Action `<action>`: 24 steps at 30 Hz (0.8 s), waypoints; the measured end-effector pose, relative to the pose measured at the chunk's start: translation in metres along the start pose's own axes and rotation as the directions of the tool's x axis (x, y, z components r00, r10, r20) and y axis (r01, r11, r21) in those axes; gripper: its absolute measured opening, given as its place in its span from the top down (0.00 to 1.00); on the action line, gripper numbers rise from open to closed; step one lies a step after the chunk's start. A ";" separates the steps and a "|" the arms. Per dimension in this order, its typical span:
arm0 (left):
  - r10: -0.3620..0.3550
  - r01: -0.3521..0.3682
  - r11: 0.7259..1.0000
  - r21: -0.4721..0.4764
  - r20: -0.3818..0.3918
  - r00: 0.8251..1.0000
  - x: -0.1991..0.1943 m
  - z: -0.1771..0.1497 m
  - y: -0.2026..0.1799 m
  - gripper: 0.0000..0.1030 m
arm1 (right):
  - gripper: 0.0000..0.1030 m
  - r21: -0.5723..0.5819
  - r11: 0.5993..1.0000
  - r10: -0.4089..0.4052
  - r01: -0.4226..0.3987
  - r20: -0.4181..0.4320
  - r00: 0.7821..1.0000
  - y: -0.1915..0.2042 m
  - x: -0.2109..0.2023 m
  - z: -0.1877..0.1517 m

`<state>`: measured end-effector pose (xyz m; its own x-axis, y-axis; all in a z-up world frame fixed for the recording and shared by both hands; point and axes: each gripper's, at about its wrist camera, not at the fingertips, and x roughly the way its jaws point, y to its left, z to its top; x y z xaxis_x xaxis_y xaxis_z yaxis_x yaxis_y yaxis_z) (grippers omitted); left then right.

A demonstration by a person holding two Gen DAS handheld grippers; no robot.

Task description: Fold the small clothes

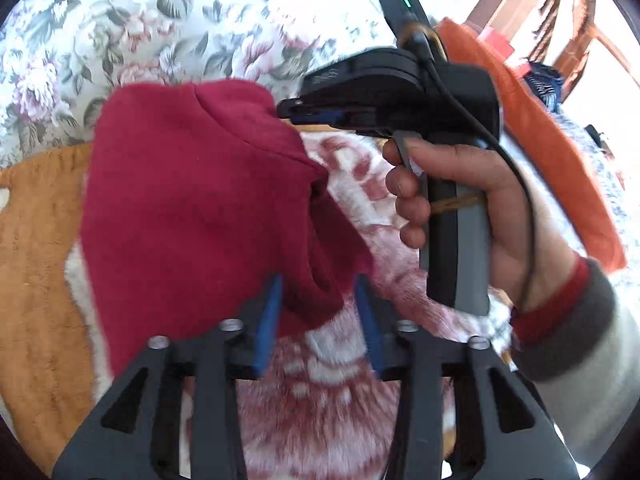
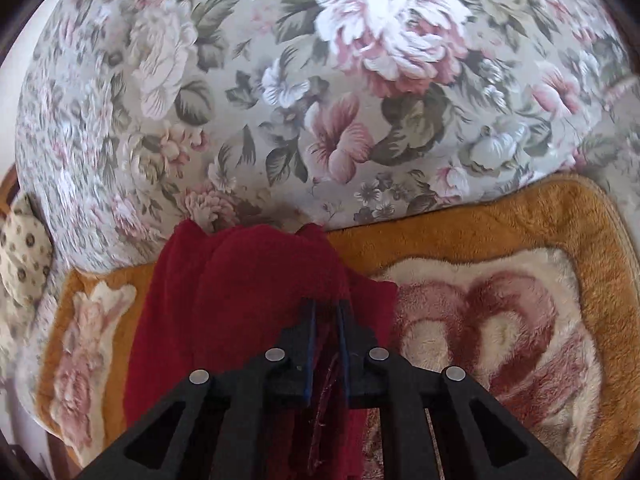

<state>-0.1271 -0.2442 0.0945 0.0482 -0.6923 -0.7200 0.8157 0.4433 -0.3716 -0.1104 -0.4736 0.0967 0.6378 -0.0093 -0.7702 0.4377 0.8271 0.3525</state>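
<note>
The left gripper (image 1: pixel 318 284) has its 2 blue fingers (image 1: pixel 269 320) standing apart, with the lower corner of the dark red garment (image 1: pixel 192 208) hanging in the gap between them; the pads do not press on the cloth. The right gripper (image 2: pixel 326 312) has its 2 blue fingers (image 2: pixel 311 344) drawn close together and clamped on a bunched fold of the same dark red garment (image 2: pixel 240 292), which fills the narrow gap and spills out on both sides. In the left wrist view the right gripper (image 1: pixel 296 114) shows from the side, its tip biting the upper right edge of the cloth, gripped by the person's right hand (image 1: pixel 460 208), which wears a sleeve (image 1: pixel 568 312) with a red and grey cuff.

The garment is lifted and draped above the plush blanket (image 2: pixel 500 340), which is orange-bordered with a cream and rose pattern. In the left wrist view its long axis runs from the upper right, where it is pinched, down toward the lower left, hanging in soft folds. Behind it lies a floral cushion (image 2: pixel 320 100).

Counted: 1 garment, 2 grippers, 1 visible hand, 1 blanket, 1 floral cushion. An orange cloth (image 1: pixel 540 128) lies at the right edge of the left wrist view, well apart from the garment.
</note>
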 end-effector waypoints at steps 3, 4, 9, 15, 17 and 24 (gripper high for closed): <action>0.046 -0.049 0.998 0.042 0.075 0.996 -0.034 -0.008 -0.002 0.42 | 0.68 0.022 0.997 0.074 -0.074 -0.001 0.997 0.004 -0.029 -0.004; 0.080 -0.085 0.995 0.056 0.097 0.992 -0.043 -0.009 0.002 0.42 | 0.65 0.005 0.996 0.091 -0.091 -0.015 0.996 0.010 -0.037 -0.009; 0.198 -0.193 0.980 -0.051 0.118 0.973 -0.055 -0.013 0.032 0.42 | 0.63 -0.095 0.990 0.097 -0.107 -0.100 0.990 0.038 -0.062 -0.061; 0.230 -0.221 0.962 -0.162 0.040 0.972 -0.038 -0.021 0.063 0.42 | 0.55 -0.023 0.995 0.094 -0.099 -0.167 0.981 0.035 -0.021 -0.090; 0.243 -0.235 0.960 -0.153 0.037 0.969 -0.034 -0.022 0.060 0.42 | 0.57 0.024 0.993 0.121 -0.119 -0.155 0.981 0.029 -0.011 -0.089; 0.237 -0.233 0.970 -0.075 0.051 0.970 -0.032 -0.024 0.045 0.42 | 0.86 -0.169 0.986 0.005 -0.004 0.004 1.000 0.044 -0.061 -0.085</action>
<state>-0.1063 -0.1885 0.0865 0.2691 -0.5957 -0.7568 0.7366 0.6336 -0.2368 -0.1840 -0.3884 0.1143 0.6425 -0.0078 -0.7662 0.3215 0.9104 0.2603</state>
